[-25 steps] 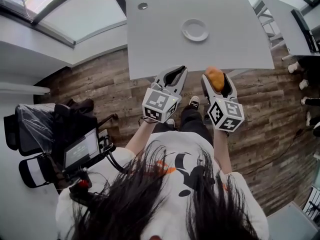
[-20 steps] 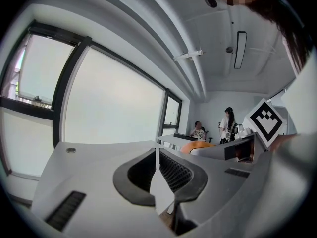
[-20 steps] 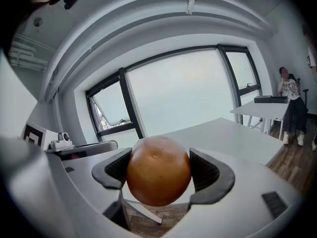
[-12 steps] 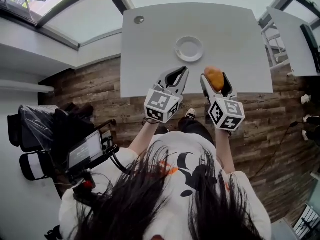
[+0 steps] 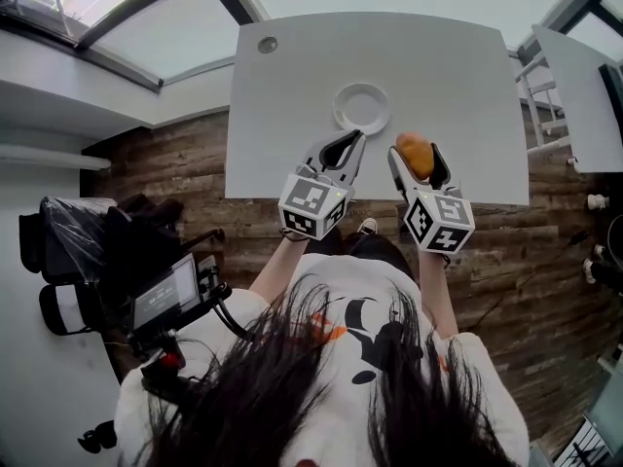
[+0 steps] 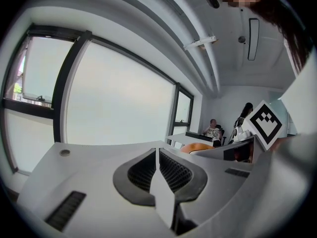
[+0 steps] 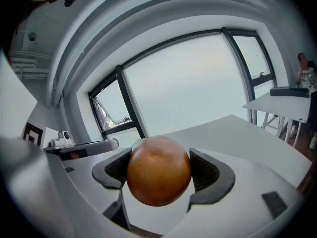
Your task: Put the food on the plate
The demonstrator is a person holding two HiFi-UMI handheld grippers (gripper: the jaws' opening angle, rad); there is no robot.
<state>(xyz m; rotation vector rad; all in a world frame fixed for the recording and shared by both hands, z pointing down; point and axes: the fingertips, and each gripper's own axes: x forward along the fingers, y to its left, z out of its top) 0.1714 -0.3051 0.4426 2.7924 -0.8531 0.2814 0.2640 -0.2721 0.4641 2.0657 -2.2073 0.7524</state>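
Head view has the right tool over the near part of the tabletop, clamped on the round orange-brown food. The empty white plate lies just up and left of it in the frame.

To do this step well, I would carry the food over the plate's middle, lower it close, and part the jaws slowly, since something this round would likely roll off a shallow rim.

The left tool, beside the plate's lower edge, is best kept clear.

Right gripper view shows no plate, but it does show the grip: both ribbed pads press the food's sides.

Left gripper view shows its jaws together with nothing between them, which the head view only hints at.
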